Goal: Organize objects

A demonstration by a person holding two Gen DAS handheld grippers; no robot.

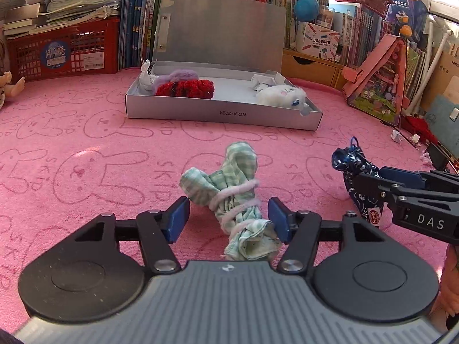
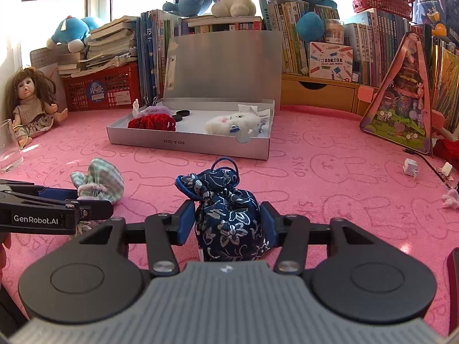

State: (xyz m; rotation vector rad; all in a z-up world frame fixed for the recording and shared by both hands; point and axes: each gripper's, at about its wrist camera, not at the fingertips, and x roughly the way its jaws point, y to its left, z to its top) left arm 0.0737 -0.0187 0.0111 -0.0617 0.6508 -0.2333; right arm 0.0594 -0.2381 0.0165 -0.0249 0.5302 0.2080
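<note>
A green checked cloth bundle (image 1: 229,183) tied with pink cord lies on the pink mat (image 1: 86,143). It sits between the blue pads of my left gripper (image 1: 229,220), which is open, with a gap at the left pad. My right gripper (image 2: 228,220) is shut on a dark blue flowered drawstring pouch (image 2: 226,200), pads pressing both its sides. The pouch (image 1: 352,163) and the right gripper (image 1: 361,183) also show at the right of the left wrist view. Ahead lies an open grey box (image 1: 223,113) holding a red crocheted piece (image 1: 186,87) and a white plush toy (image 1: 282,94).
A doll (image 2: 31,106) and a clear glass (image 2: 8,149) stand at the far left. A red basket (image 1: 63,51) and rows of books line the back. A pink triangular toy case (image 2: 401,109) leans at the right, with paper scraps (image 2: 410,167) on the mat.
</note>
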